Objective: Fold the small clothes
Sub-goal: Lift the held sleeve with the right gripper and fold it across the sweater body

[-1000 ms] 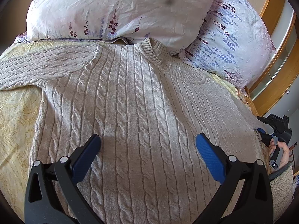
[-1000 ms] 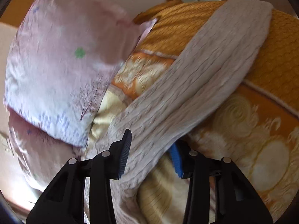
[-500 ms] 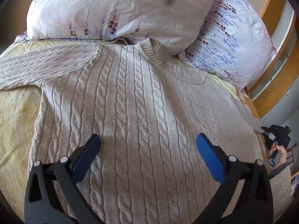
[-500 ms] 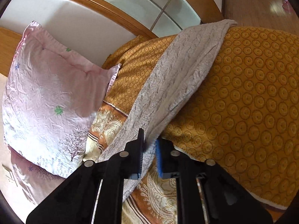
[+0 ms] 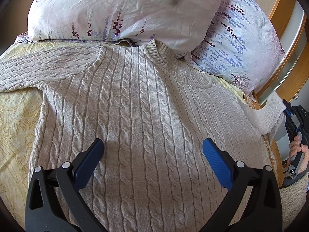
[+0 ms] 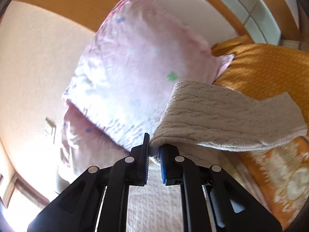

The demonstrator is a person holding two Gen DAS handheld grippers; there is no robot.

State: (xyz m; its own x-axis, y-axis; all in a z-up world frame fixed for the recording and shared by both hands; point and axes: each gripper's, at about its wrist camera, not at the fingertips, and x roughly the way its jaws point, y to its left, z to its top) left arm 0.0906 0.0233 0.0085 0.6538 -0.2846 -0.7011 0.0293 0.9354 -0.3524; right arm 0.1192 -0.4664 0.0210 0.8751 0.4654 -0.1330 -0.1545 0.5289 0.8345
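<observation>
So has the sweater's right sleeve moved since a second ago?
Yes. The sleeve, clamped in the right gripper, has come up off the bed's edge toward the floral pillow; the sweater body hasn't shifted.

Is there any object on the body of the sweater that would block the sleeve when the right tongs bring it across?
Nothing visible. The sweater body lies bare. Only the open left tongs hang over its lower part, while the right tongs grip the sleeve.
</observation>
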